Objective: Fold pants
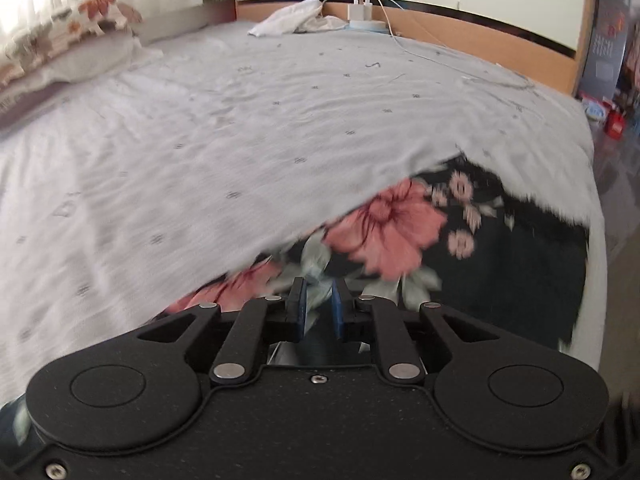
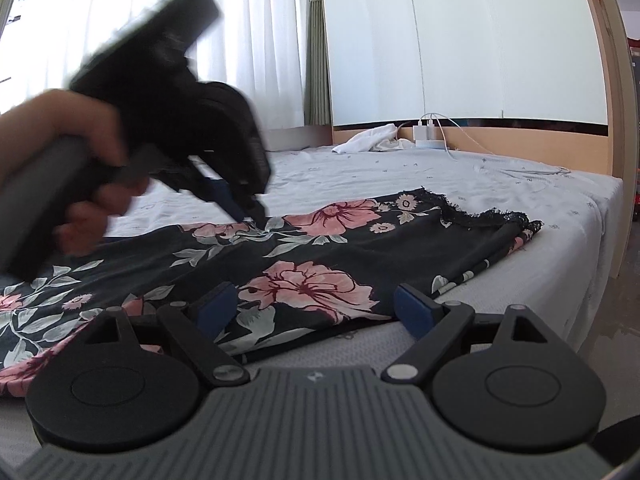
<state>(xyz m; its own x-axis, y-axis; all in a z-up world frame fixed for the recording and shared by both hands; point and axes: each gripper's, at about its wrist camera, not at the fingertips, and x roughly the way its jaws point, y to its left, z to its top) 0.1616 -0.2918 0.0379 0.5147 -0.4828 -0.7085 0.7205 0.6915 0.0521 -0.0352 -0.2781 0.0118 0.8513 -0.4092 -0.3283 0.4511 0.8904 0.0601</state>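
Note:
The pants (image 2: 320, 248) are black with pink flowers and a lace hem, and lie spread on the bed near its front edge. They also show in the left wrist view (image 1: 480, 264). My left gripper (image 1: 318, 304) has its blue pads close together over the far edge of the fabric; it also shows in the right wrist view (image 2: 248, 216), tips down on the pants. Whether cloth is pinched I cannot tell. My right gripper (image 2: 316, 312) is open wide, its fingers on either side of the near edge of the pants.
The bed sheet (image 1: 240, 140) is pale with small marks. A pillow (image 1: 72, 48) lies at the far left. A white cloth (image 2: 372, 140), a charger (image 2: 426, 132) and cable sit by the wooden headboard (image 1: 480, 36). The floor (image 2: 624, 320) is to the right.

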